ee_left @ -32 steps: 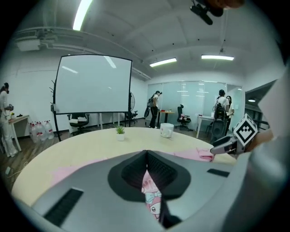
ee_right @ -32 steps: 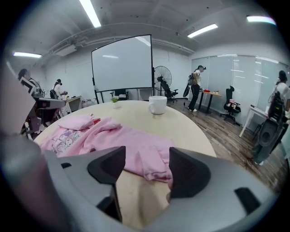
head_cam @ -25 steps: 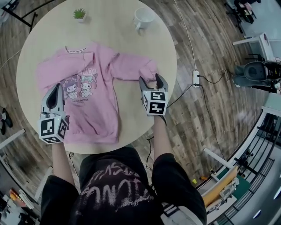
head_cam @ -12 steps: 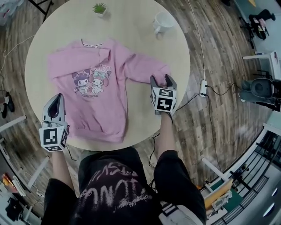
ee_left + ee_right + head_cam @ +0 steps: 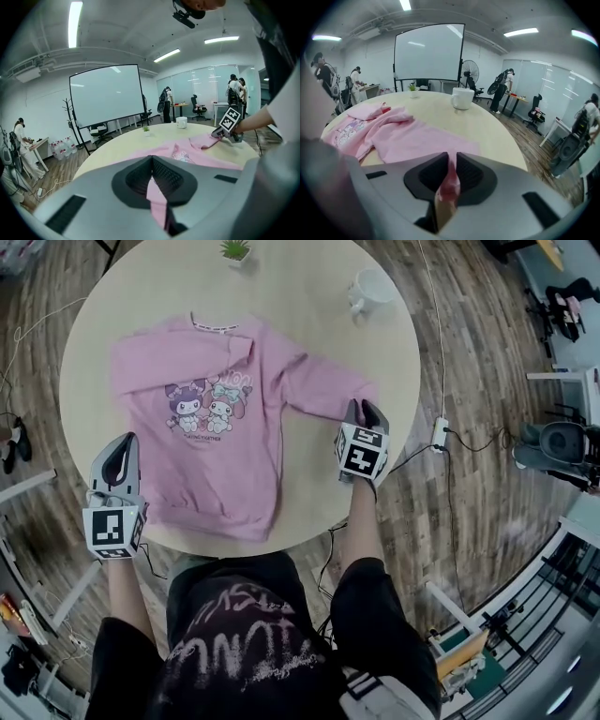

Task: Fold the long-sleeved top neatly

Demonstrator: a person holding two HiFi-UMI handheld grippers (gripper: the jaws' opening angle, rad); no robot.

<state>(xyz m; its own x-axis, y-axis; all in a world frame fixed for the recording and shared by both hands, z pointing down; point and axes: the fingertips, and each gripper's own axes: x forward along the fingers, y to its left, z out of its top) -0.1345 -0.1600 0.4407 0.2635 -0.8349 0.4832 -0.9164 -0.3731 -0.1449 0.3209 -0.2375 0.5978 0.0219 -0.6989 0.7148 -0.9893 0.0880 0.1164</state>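
A pink long-sleeved top (image 5: 216, 427) with a cartoon print lies flat on the round table (image 5: 309, 324). Its right sleeve (image 5: 323, 390) stretches out toward the table's right edge. My right gripper (image 5: 362, 411) sits at that cuff; its jaws have just been closing and now pinch pink cuff fabric (image 5: 449, 180). My left gripper (image 5: 115, 448) is shut at the table's lower-left edge, beside the top's left side. In the left gripper view a thin pink strip (image 5: 157, 197) shows in the jaw slit; whether it is pinched I cannot tell.
A white mug (image 5: 370, 287) and a small potted plant (image 5: 236, 249) stand at the table's far side. On the wooden floor to the right lies a power strip (image 5: 439, 434) with cables. People, chairs and a whiteboard (image 5: 429, 51) stand further back in the room.
The right gripper's jaws went from wide open to closed on the sleeve cuff. The left gripper slid off the top's lower-left part toward the table edge.
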